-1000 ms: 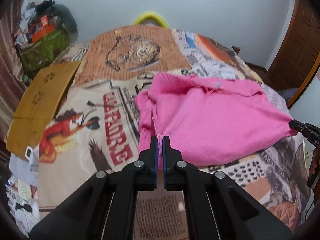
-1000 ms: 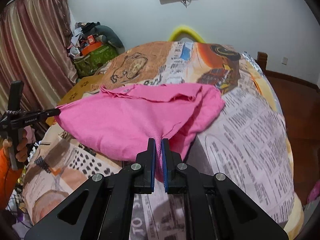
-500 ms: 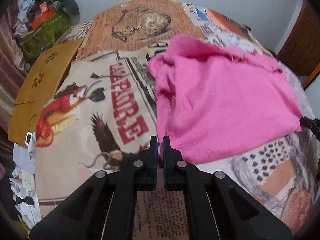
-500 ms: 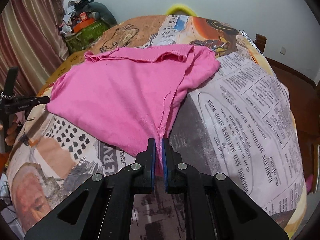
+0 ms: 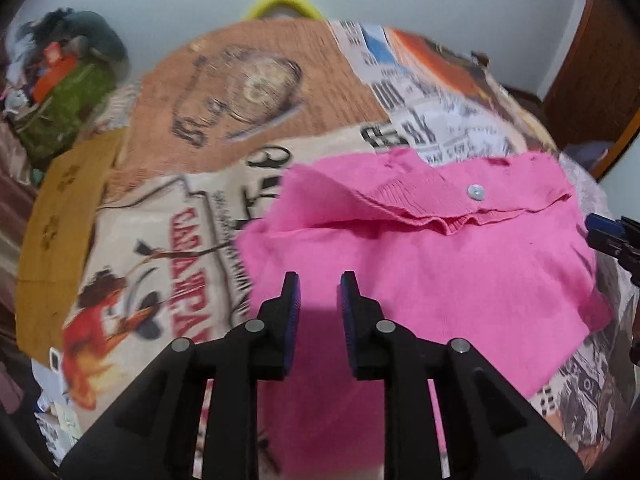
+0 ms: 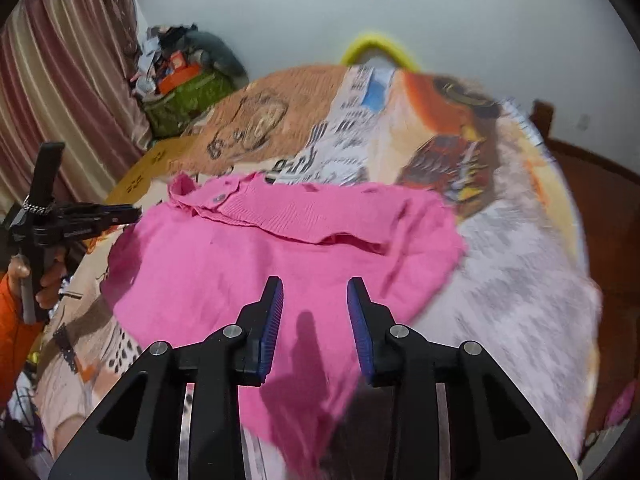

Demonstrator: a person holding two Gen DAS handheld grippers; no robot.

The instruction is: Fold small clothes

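A pink knit garment (image 5: 420, 264) lies spread on the bed's printed cover (image 5: 168, 248), its ribbed button band (image 5: 476, 192) along the far edge. My left gripper (image 5: 319, 286) hovers over the garment's near left part; its jaws are opening, with a gap between the blue pads and no cloth pinched. In the right wrist view the same garment (image 6: 248, 264) lies flat. My right gripper (image 6: 315, 290) is above its near right part, jaws opening, nothing pressed between them. Each gripper shows at the other view's edge: the right one (image 5: 612, 236), the left one (image 6: 80, 220).
A brown cardboard piece (image 5: 56, 236) lies at the bed's left edge. A pile of clutter with a green bag (image 6: 188, 100) sits by the striped curtain (image 6: 60, 92). A yellow hoop (image 6: 378, 46) stands behind the bed. A wooden door (image 5: 600, 80) is at right.
Both grippers let go of the pink garment's corners and their jaws parted. The garment dropped flat on the bed, with the button band folded over its far edge. Both hands moved forward over it.
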